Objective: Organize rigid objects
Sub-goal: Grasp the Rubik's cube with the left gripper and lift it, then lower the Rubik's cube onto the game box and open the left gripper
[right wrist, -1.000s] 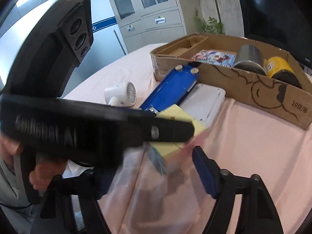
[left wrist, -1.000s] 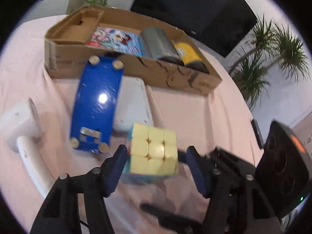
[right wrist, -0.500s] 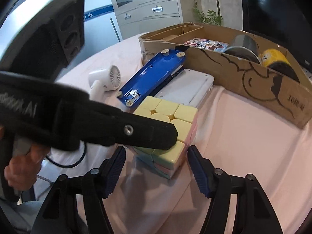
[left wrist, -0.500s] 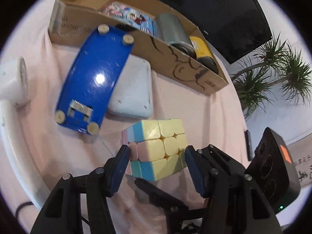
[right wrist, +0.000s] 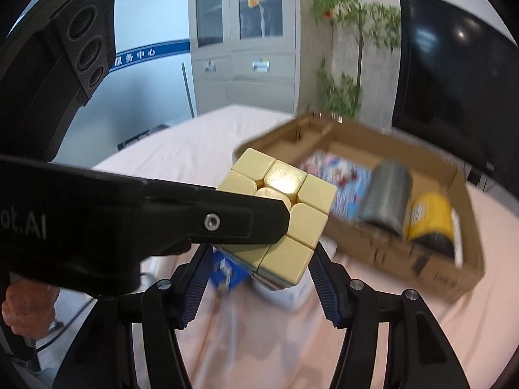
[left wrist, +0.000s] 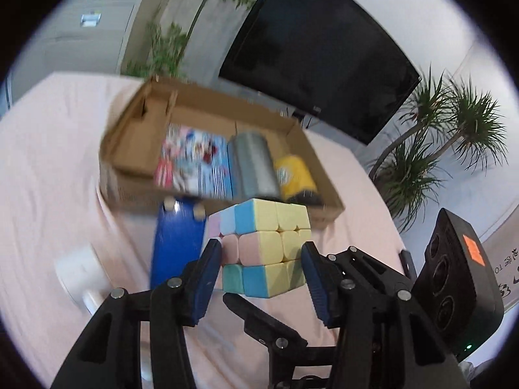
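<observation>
My left gripper point(left wrist: 261, 267) is shut on a pastel puzzle cube point(left wrist: 264, 246) and holds it lifted above the pink tablecloth. In the right wrist view the cube point(right wrist: 285, 207) shows its yellow face, with the left gripper's finger across it. My right gripper point(right wrist: 259, 278) is open just below and around the cube, its pads not visibly touching it. Behind stands a cardboard box point(left wrist: 136, 136) holding a colourful booklet point(left wrist: 194, 162), a grey can point(left wrist: 254, 165) and a yellow can point(left wrist: 295, 175).
A blue stapler-like object point(left wrist: 176, 243) leans on the box front. A white hair dryer point(left wrist: 81, 272) lies at the left. A white flat device point(right wrist: 285, 295) lies under the cube. A black screen point(left wrist: 318, 61) and plants stand behind the table.
The left gripper has raised the cube off the cloth, toward the box. The right gripper has followed, its fingers staying spread beside the cube.
</observation>
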Motion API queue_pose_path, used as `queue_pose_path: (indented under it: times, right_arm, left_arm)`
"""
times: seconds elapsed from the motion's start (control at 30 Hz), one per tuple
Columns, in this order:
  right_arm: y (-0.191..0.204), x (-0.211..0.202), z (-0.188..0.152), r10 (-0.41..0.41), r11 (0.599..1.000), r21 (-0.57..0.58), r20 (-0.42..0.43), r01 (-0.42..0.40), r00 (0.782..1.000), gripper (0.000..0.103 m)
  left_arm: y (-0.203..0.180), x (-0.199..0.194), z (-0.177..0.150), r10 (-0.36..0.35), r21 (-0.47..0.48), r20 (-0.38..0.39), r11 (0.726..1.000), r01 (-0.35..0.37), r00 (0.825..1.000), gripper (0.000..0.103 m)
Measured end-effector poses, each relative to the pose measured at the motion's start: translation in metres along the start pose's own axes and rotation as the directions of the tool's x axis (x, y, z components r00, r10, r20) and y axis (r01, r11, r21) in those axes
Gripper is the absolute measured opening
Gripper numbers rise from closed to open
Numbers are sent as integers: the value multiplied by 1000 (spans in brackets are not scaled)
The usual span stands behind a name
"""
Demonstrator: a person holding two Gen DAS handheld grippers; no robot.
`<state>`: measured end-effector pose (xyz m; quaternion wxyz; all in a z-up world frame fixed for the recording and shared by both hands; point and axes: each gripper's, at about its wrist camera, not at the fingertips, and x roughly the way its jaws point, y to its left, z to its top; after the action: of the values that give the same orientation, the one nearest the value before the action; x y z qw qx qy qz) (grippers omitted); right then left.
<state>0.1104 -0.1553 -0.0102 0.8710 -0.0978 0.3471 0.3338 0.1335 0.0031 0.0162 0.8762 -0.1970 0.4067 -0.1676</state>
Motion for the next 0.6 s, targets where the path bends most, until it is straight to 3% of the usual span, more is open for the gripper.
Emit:
queue_pose_path:
  times: [0.27,0.6]
  right_arm:
    - [7,13,63,-32,998,-47,38,34,999,58]
    - [-17,75,100,-12,1000,-28,-1,12,1000,58]
  left_arm:
    - [7,-18,48,10,36,65,999,-12,998,50]
    - [35,11,86,25,33,24,999,-26,999,50]
